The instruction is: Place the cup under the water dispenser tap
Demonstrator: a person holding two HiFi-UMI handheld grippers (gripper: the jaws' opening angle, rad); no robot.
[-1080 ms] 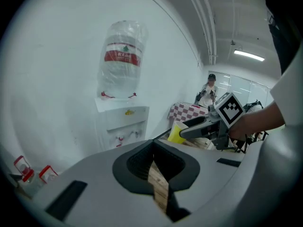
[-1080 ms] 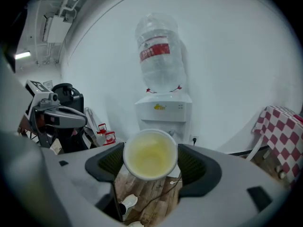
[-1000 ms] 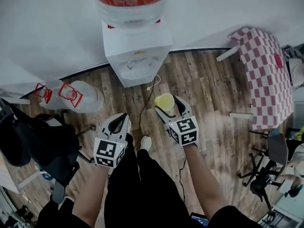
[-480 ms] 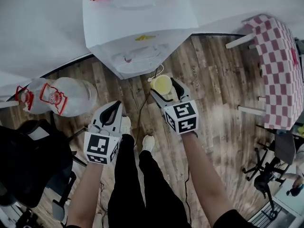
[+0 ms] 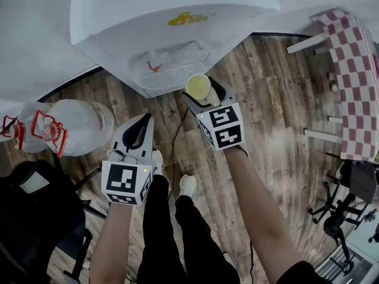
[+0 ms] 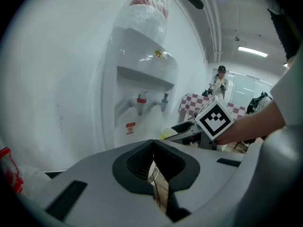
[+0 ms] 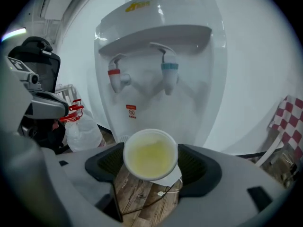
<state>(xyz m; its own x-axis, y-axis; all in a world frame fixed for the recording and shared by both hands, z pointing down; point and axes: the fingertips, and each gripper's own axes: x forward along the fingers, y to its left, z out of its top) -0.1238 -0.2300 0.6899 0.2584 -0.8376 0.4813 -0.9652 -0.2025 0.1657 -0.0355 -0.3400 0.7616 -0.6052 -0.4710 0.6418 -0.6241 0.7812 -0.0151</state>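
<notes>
Snugly, right tongs (image 7: 151, 168) clasping yellow cup (image 7: 150, 154)

One cup (image 7: 150, 157), two taps (image 7: 115, 77), one dispenser (image 7: 158, 20)

Wood floor (image 5: 266, 99), white wall (image 5: 35, 40) (checkered table (image 5: 355, 81)).

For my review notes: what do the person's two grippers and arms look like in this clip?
The left gripper and right gripper match: pale grey moulded bodies with black ribbed lining inside the jaws. Each carries a white cube with black square markers, the left cube and right cube. The left forearm and right forearm show no sleeves. Black trousers, white shoes.
</notes>
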